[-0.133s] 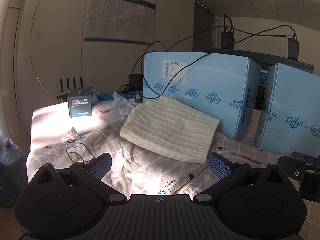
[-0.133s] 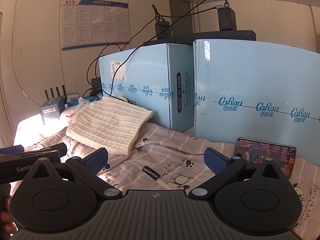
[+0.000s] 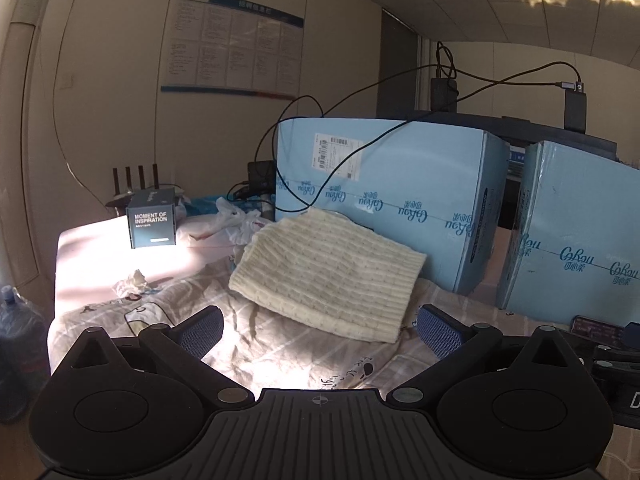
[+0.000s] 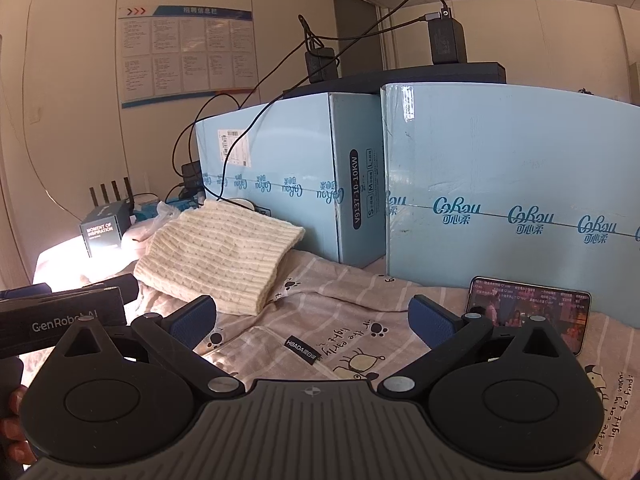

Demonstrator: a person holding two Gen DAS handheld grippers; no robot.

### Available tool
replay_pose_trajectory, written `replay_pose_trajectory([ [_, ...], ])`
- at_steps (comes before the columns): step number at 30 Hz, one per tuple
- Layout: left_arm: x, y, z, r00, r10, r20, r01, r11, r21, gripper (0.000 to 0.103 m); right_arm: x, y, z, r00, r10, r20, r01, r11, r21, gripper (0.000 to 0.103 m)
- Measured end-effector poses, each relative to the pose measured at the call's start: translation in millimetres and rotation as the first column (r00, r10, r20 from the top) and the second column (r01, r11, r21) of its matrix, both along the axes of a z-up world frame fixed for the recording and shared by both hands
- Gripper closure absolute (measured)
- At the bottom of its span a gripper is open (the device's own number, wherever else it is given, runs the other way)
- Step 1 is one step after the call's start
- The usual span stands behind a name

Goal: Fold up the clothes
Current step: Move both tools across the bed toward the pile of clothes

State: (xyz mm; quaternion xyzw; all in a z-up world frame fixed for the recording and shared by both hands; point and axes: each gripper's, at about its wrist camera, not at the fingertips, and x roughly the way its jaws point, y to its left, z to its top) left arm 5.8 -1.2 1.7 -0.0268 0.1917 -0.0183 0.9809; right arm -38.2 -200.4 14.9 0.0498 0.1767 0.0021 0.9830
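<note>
Cream knit sweater (image 3: 332, 272), folded, lying on the cartoon-print sheet (image 3: 256, 344) at 12 o'clock from the left claw (image 3: 318, 326), leaning against a pale blue carton (image 3: 384, 184). Left claw spread wide, gripping nothing. Right claw (image 4: 312, 316) likewise wide apart and empty, sweater at its 10 o'clock. Lit phone (image 4: 532, 312) at 2 o'clock, apparently propped on a second carton (image 4: 512, 184).
</note>
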Motion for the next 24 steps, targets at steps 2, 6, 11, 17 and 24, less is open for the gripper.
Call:
replay_pose_trajectory([
  [2, 16.1, -5.1, 5.8, 0.999, -0.019, -0.027, 0.02, 1.0, 0.011, 0.0, 0.4, 0.1, 0.4, 1.0, -0.003, -0.004, 0.003, 1.0, -0.004, 0.0],
  [6, 26.1, -20.9, 21.1, 0.999, -0.041, 0.002, 0.041, 0.999, 0.025, 0.0, -8.8, -13.8, 7.7, 0.999, -0.024, 0.035, 0.021, 0.997, 0.076, 0.0],
  [11, 19.1, -39.3, 39.9, 0.996, -0.058, 0.07, 0.055, 0.997, 0.045, 0.0, -11.0, -21.2, 16.3, 0.997, -0.069, 0.043, 0.066, 0.995, 0.075, 0.0],
  [17, 14.2, -56.0, 56.5, 0.987, -0.067, 0.143, 0.061, 0.997, 0.048, 0.0, -17.3, -34.8, 24.1, 0.992, -0.101, 0.075, 0.093, 0.99, 0.101, 0.0],
  [24, 28.4, -63.4, 65.1, 0.984, -0.066, 0.165, 0.068, 0.998, -0.003, 0.0, -15.2, -43.7, 24.0, 0.984, -0.161, 0.08, 0.153, 0.983, 0.103, 0.0],
])
